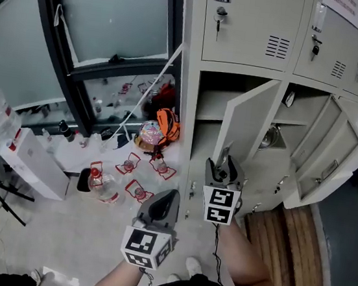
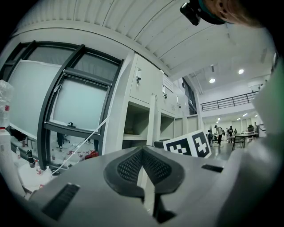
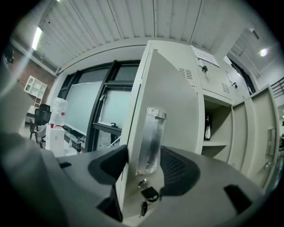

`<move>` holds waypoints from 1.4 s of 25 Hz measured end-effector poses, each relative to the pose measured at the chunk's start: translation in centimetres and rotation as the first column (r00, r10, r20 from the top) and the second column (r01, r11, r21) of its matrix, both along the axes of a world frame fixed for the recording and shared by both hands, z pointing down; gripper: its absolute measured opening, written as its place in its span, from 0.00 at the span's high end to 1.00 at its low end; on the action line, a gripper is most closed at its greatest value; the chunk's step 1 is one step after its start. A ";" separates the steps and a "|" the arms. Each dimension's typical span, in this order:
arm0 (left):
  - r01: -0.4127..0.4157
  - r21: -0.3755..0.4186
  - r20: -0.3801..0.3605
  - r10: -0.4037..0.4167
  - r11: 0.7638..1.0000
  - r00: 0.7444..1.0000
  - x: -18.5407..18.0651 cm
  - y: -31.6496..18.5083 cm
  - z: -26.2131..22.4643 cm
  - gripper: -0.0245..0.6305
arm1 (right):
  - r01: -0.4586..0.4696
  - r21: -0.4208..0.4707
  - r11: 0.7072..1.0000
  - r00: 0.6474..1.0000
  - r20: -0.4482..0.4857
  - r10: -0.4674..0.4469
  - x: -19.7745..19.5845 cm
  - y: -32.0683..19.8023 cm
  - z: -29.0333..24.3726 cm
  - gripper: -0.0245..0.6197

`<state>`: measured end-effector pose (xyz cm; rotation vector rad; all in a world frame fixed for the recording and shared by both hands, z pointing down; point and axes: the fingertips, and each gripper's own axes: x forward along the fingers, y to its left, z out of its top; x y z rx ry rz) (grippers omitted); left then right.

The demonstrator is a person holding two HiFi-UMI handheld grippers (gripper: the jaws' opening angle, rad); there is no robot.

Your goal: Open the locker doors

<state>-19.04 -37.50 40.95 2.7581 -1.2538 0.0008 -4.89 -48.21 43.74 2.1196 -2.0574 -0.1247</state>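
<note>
Cream metal lockers (image 1: 253,24) stand along a wall beside a large dark-framed window (image 1: 111,12), with water bottles (image 1: 105,185) scattered on the floor below it.

The right gripper (image 1: 224,159) points level at the middle row. Its jaws are spread wide and not clamped. In the right gripper view, the right gripper (image 3: 144,164) straddles a clear plastic pull (image 3: 151,139) on the locker door (image 3: 177,97), one jaw past the door's free edge and the other over its face. Neither pad visibly presses. This placement suits hooking the edge to swing the door, or letting go of it. A key (image 3: 143,207) hangs in the lock just below the pull.

The left gripper (image 1: 166,199) hangs lower and nearer the person, well apart from the lockers. In its own view the left gripper (image 2: 143,166) has its jaws closed together on nothing, probably waiting.

In the head view, the locker door (image 1: 247,125) stands upright with its long axis vertical. It is hinged on its right side and swung well out, free edge toward the person. Two more doors (image 1: 334,159) to the right also stand open. The top-row doors are closed, so the task looks partly done.
</note>
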 end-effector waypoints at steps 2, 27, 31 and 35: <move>-0.010 -0.001 -0.001 0.010 1.000 1.000 0.3 0.3 0.0 0.96 | 0.009 -0.001 1.000 1.000 -0.008 -0.009 0.0 0.6 0.0 0.63; -0.270 0.005 -0.034 0.270 0.963 0.962 9.3 6.4 -0.5 0.96 | -0.129 -0.092 0.987 0.991 -0.048 0.126 10.7 10.6 0.8 0.77; -0.291 0.001 -0.026 0.291 0.957 0.956 11.1 7.4 -0.4 0.96 | -0.163 -0.098 0.982 0.986 -0.049 0.159 13.2 11.6 0.9 0.79; -0.281 -0.004 -0.015 0.281 0.960 0.960 12.3 8.0 -0.2 0.96 | -0.177 -0.092 0.980 0.984 -0.019 0.176 15.7 12.6 0.9 0.80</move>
